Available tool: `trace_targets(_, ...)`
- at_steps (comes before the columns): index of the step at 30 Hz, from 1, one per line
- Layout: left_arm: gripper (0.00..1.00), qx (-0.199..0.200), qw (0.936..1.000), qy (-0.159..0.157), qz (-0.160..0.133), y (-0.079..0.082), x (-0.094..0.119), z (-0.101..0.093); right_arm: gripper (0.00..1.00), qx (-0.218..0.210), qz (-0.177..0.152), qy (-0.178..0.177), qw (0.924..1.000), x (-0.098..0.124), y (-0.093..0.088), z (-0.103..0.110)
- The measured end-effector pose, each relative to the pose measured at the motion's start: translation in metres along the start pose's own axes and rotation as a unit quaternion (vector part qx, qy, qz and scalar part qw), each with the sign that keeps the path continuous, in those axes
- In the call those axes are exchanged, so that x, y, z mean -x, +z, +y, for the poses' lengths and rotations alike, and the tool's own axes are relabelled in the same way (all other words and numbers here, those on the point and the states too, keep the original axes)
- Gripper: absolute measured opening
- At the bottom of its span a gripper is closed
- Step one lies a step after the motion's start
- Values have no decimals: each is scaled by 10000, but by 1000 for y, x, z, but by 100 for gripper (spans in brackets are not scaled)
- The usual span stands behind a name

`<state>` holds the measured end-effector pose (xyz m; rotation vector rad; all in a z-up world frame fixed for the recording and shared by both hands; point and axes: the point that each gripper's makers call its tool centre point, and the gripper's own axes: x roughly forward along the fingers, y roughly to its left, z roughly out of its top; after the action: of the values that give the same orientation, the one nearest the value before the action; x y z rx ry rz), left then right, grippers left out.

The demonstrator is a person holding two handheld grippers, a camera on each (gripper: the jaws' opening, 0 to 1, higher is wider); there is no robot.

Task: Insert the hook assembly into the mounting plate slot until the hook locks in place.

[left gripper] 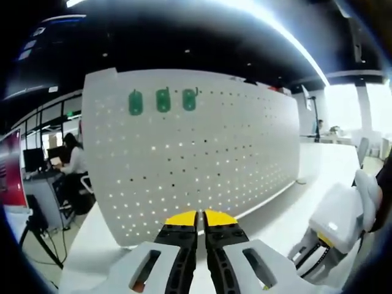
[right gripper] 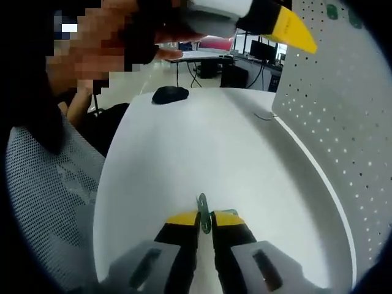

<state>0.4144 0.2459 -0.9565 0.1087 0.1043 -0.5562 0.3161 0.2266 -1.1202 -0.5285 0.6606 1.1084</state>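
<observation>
Pinched edge-on between the closed jaws of the right tool (right gripper: 205, 215), a green hook (right gripper: 203, 210) is held over the desk (right gripper: 202, 147). Ahead of the left tool (left gripper: 201, 215), apparently pressed together empty, three hooks (left gripper: 163, 100) are already mounted on the pegboard (left gripper: 202, 159); insertion remains.

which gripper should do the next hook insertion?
Right, likely. The right gripper is shut on a green hook. The left gripper is shut and empty, though squarely facing the pegboard.
</observation>
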Motion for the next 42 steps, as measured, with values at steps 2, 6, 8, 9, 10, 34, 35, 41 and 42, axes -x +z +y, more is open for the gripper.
trace_targets(2, 3, -4, 10000, -19, 12, -1, 0, -1, 5, 47, 1, 9, 10000, 0, -1, 0)
trace_targets(6, 3, -10, 10000, -36, 22, -1, -1, -2, 2, 231, 33, 31, 9997, 0, -2, 2)
trace_targets(8, 3, -4, 10000, -39, 26, -1, -1, -2, 1, 286, 27, 38, 9996, 1, -2, 2)
trace_targets(9, 3, -2, 10000, -44, 32, -2, -1, -2, 1, 317, 19, 48, 9995, 1, -1, 2)
trace_targets(10, 3, 1, 10000, -51, 34, -2, -1, -2, 0, 325, 13, 53, 9995, 1, -1, 3)
trace_targets(34, 3, 429, 9946, -727, 608, -31, -8, -27, 0, 699, -234, -173, 9971, 24, 11, -5)
trace_targets(35, 3, 467, 9940, -755, 634, -33, -8, -28, 0, 717, -241, -197, 9969, 25, 11, -5)
trace_targets(41, 4, 569, 9902, -991, 800, -41, -9, -39, 0, 812, -275, -331, 9958, 33, 13, -9)
trace_targets(42, 4, 603, 9888, -1060, 860, -44, -9, -42, 0, 825, -272, -349, 9956, 34, 13, -9)
